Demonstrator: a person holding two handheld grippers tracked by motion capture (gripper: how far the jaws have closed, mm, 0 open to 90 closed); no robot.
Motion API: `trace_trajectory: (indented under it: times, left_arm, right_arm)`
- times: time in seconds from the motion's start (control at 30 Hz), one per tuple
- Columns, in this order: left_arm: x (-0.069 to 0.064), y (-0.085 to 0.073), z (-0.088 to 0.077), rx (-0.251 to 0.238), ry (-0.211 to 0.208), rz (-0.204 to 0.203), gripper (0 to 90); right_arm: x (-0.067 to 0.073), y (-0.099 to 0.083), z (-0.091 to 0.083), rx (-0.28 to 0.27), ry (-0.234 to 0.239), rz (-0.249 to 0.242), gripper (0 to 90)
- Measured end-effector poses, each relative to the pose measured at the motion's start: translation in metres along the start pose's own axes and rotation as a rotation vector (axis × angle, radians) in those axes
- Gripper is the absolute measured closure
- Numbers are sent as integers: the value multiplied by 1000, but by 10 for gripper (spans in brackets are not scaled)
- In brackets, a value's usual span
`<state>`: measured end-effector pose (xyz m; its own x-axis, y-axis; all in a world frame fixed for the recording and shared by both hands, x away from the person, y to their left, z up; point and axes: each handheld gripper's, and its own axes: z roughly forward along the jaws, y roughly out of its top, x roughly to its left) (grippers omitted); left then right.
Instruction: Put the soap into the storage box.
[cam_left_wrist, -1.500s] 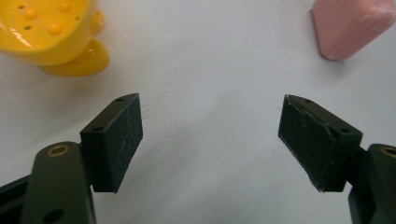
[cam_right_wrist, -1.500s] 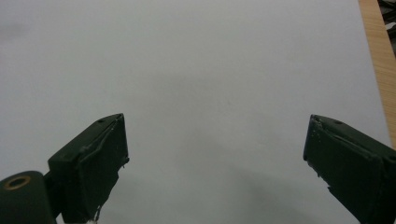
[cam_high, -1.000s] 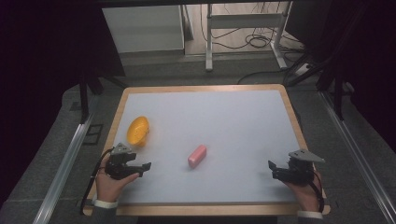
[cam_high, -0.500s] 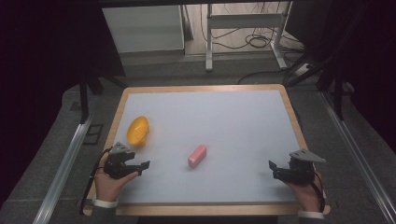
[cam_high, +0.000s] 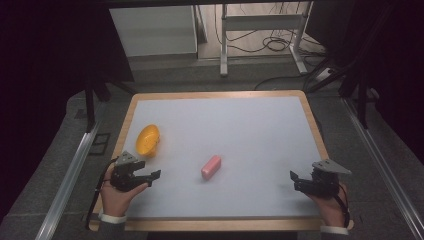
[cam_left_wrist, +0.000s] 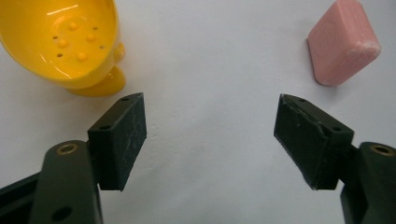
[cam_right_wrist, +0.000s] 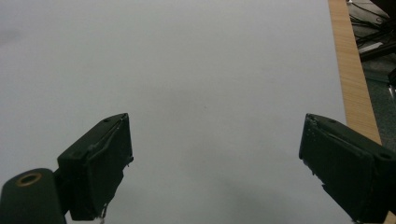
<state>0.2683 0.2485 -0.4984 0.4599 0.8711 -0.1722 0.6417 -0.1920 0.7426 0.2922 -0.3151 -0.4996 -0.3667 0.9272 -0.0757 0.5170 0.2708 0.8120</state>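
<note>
yellow dish (cam_high: 148, 139), pink block (cam_high: 211, 166) unmoved; both tongs stay open.

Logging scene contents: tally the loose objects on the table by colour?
Yellow: 1, soap dish
Pink: 1, soap bar
Total: 2, lying apart on the white table

Dish (cam_high: 148, 140) at table's (cam_high: 260, 120) left side; bar (cam_high: 211, 167) right of it, nearer front edge; both apart, on table
</note>
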Motion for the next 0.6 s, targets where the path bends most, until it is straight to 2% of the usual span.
trace_trajectory:
  times: [0.17, 0.33, 0.6]
  left_arm:
    - [-5, 3, -2, -8, -6, 8, 273]
    - [-11, 9, -2, 9, -17, 19, 269]
    - [-25, 26, 2, 22, -28, 58, 265]
  right_arm:
    - [0, 0, -2, -9, 0, 5, 95]
    - [0, -1, -3, -11, -2, 8, 95]
    - [-2, -2, -4, -7, -7, 15, 96]
